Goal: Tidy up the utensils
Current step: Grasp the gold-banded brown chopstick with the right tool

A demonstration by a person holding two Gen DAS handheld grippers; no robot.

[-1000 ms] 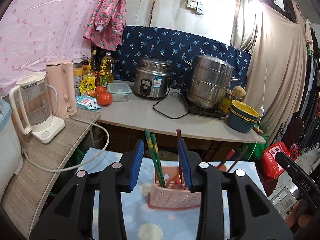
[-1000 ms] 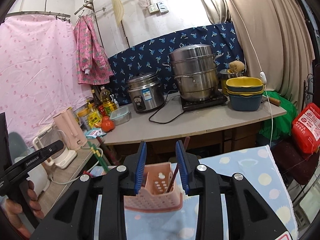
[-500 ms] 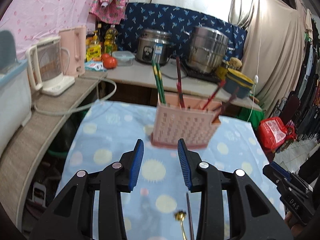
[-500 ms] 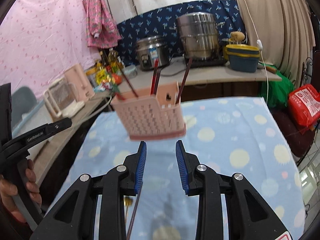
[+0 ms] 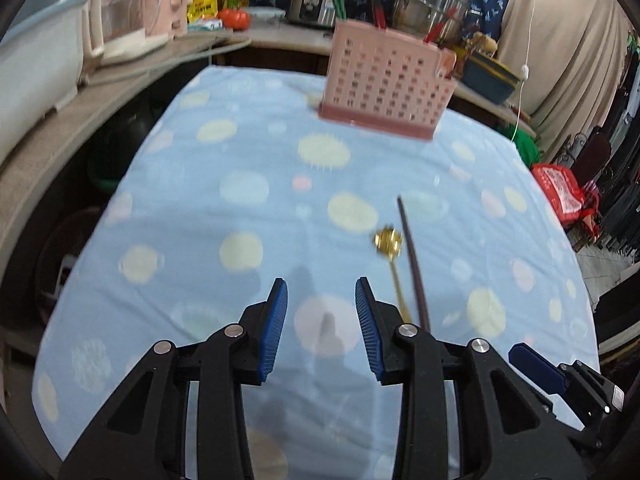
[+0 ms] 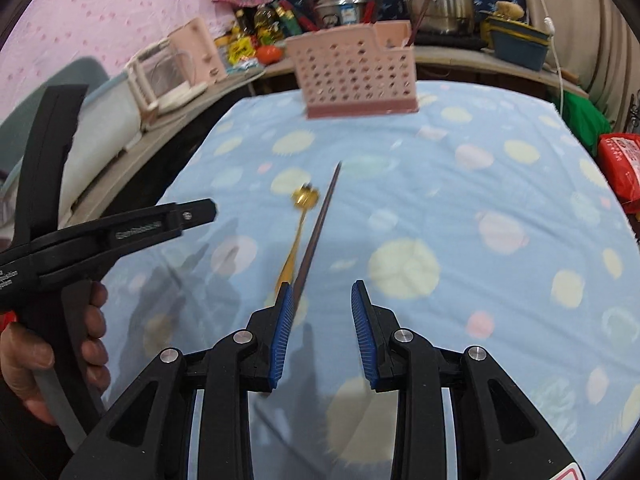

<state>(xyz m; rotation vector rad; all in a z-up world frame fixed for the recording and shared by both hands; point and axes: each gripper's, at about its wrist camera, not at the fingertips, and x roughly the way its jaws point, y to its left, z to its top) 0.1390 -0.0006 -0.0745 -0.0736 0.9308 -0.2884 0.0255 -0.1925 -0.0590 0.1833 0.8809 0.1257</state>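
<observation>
A pink perforated utensil holder (image 5: 386, 84) (image 6: 356, 76) stands at the far end of the blue dotted tablecloth (image 5: 240, 200), with red and green chopsticks upright in it. A gold spoon (image 5: 394, 268) (image 6: 298, 232) and a dark chopstick (image 5: 412, 260) (image 6: 318, 228) lie side by side on the cloth. My left gripper (image 5: 322, 320) hovers open just left of them, nothing between its blue pads. My right gripper (image 6: 323, 320) is open too, and the chopstick's near end runs under its left finger (image 6: 282, 324). Each gripper shows in the other's view, the left one (image 6: 120, 232) in a hand (image 6: 28, 356).
Behind the table a counter (image 5: 280, 38) carries a rice cooker (image 5: 314, 4), a steel steamer pot (image 5: 432, 4), bottles, tomatoes and stacked bowls (image 6: 516, 46). A side shelf at the left holds a blender (image 5: 120, 24) and a pink kettle. A red bag (image 5: 558, 196) sits right of the table.
Both grippers dropped toward the cloth and tipped downward. The holder slid from between the fingers to the top of each view, while the spoon and chopstick came into full view.
</observation>
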